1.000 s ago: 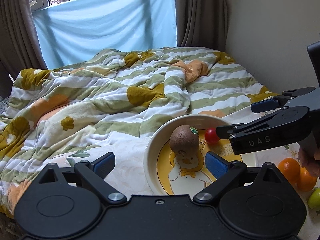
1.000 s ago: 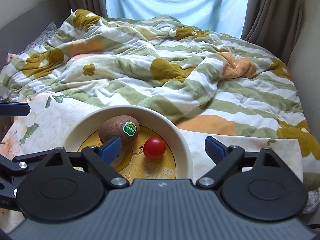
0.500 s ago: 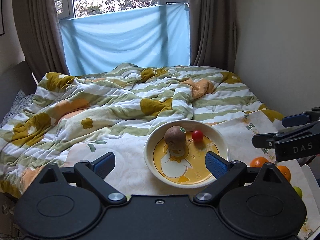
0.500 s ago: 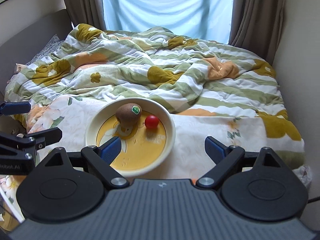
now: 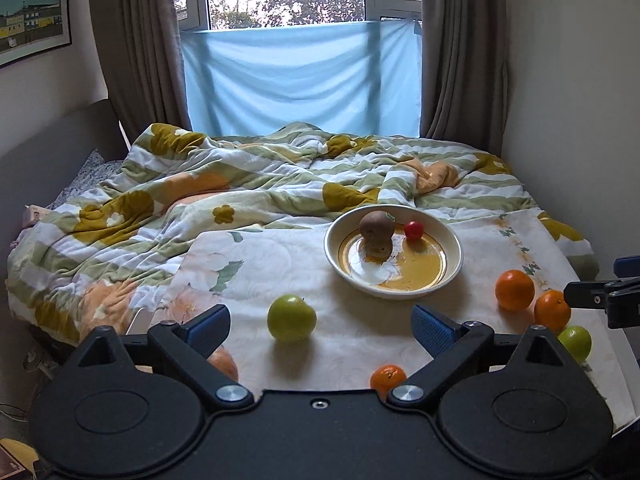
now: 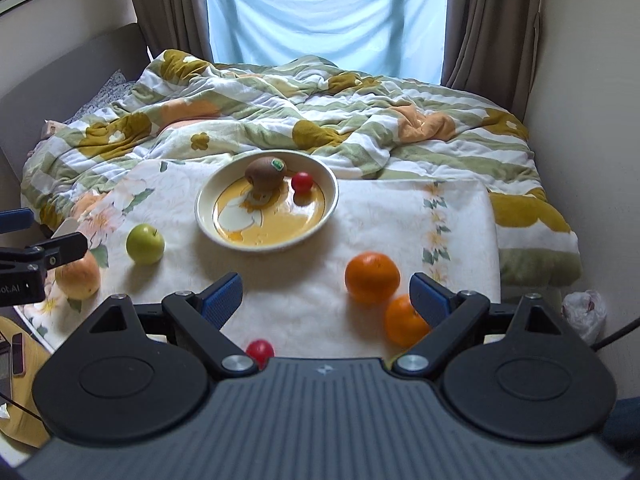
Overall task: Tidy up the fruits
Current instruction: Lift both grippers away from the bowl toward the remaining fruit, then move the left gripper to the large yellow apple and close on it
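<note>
The plate [image 6: 328, 204] is sitting on the floral cloth [image 6: 400, 216] spread over the bed, already holding a kiwi [image 6: 265, 174] and a small red tomato [image 6: 301, 181], so the sorting looks barely started. Most of the fruit is still lying loose on the cloth: a green apple [image 6: 145, 243] to the left of the plate, a peach-coloured fruit [image 6: 78, 276] at the near left edge, two oranges [image 6: 372, 277] touching each other on the right, a second green fruit [image 5: 575, 343] beside them, a small mandarin [image 5: 387, 378] and another red tomato [image 6: 260, 351] close under the cameras. The left gripper [image 5: 320, 330] is hanging with its fingers wide apart and nothing between them, and the right gripper [image 6: 326, 296] is doing likewise, the nearer orange showing just behind its right finger. Compared with a second ago, both grippers are sitting much farther back from the plate and higher, so the loose fruit on the near cloth is now coming into view, whereas earlier the plate was filling the frames. My guess is that one of the loose fruits is the next target.
</note>
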Demonstrator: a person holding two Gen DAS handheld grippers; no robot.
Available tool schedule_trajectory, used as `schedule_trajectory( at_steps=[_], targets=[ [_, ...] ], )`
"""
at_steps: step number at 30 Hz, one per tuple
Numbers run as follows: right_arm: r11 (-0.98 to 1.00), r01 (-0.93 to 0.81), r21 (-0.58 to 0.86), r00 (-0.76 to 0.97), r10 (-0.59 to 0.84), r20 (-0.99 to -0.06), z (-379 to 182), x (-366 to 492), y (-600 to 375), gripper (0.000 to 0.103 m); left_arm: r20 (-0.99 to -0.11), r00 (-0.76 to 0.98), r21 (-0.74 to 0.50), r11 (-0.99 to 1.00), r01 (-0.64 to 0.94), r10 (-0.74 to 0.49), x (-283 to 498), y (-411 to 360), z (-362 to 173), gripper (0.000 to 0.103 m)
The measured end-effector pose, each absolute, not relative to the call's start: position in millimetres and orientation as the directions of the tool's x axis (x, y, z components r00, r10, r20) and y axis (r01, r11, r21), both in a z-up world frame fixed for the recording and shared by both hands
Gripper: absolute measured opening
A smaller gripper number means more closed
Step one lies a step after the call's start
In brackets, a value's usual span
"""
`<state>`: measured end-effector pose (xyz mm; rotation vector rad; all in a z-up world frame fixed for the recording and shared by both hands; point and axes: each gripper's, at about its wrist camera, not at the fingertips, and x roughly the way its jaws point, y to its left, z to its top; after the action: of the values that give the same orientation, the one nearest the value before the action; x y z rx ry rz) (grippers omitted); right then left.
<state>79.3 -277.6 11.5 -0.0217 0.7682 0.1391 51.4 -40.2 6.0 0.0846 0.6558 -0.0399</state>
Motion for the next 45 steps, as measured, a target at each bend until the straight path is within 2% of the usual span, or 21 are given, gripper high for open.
schedule_trajectory(
  at_steps=[10, 27, 38, 41, 45],
  targets=[
    [0.999, -0.016, 0.035, 0.704, 0.036, -0.709, -20.3, 44.1, -275.7, 0.103, -0.621, 0.783, 0.095, 0.994, 0.045, 0.024, 45.1, 6.5, -19.5, 0.099],
    [0.985, 0.139, 0.104, 0.635, -0.008, -0.772, -77.5, 33.5, -185.3, 0.103, -0.708, 0.703, 0.141, 0.962, 0.235, -0.068, 91.2, 68.3, -81.9, 0.099],
    [0.975, 0.204, 0.085, 0.589, -0.053, -0.806, -107.4, 41.2, -147.0, 0.103, -0.742, 0.663, 0.15, 0.939, 0.309, -0.099, 114.9, 83.6, -109.3, 0.098],
    [0.972, 0.221, 0.081, 0.585, -0.065, -0.808, -110.3, 42.4, -145.1, 0.1, -0.755, 0.645, 0.125, 0.939, 0.32, -0.119, 119.1, 86.0, -113.2, 0.095],
    [0.97, 0.233, 0.068, 0.577, -0.081, -0.813, -111.9, 45.0, -143.6, 0.094, -0.763, 0.633, 0.115, 0.938, 0.327, -0.127, 120.8, 87.6, -116.2, 0.078]
  ],
)
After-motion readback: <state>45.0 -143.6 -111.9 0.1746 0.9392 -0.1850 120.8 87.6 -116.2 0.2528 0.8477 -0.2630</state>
